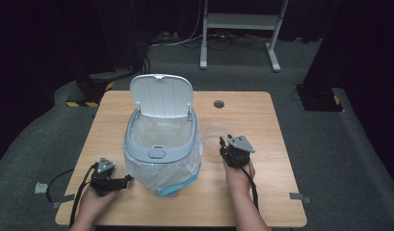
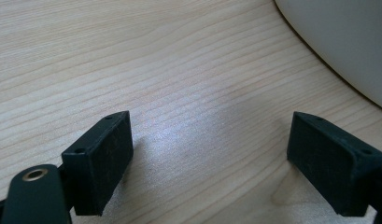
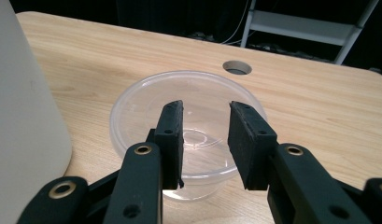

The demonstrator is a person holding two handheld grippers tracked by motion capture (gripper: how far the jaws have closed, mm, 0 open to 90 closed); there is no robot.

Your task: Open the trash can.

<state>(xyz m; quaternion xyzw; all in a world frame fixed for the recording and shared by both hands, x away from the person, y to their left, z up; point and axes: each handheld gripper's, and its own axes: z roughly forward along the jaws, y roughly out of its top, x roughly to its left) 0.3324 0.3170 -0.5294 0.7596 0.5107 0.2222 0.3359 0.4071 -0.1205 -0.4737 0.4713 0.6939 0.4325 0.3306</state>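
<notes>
**Right gripper poised over an empty clear tub beside the bin**

Left side of the wooden table (image 1: pixel 112 211): the left gripper (image 1: pixel 118 183) sits low near the front edge, held in the person's left hand (image 1: pixel 93 202), pointing toward the base of the bin. In the left gripper view its jaws stand wide apart with nothing but bare wood grain between them.

Centre: a grey-white flip-lid waste bin (image 1: pixel 161 144), lid up, lined with a thin translucent bag (image 1: pixel 158 168) that puffs out over the sides. A blue strip shows at the bag's foot.

Right of the bin: a clear plastic tub (image 1: pixel 215 131), round, shallow and empty, standing on the table just beside the bin's wall and near the cable hole (image 1: pixel 218 104). The right gripper (image 1: pixel 225 144) hangs at the tub's near edge. In the right gripper view its jaws (image 3: pixel 205 140) are partly closed, with a narrow gap, and they straddle the near rim (image 3: pixel 198 175) without pressing on it; nothing is held.

Handling, as a judgement: the tub looks very light and thin-walled, likely to flex or pop out under a hard squeeze, and its smooth plastic is probably slippery. The rolled rim looks like the stiffest part. Best hold is likely a pinch on the near wall just under the rim, one pad inside and one outside, closed gently. Being so light, it may skid or tip if nudged before the pads meet.
</notes>
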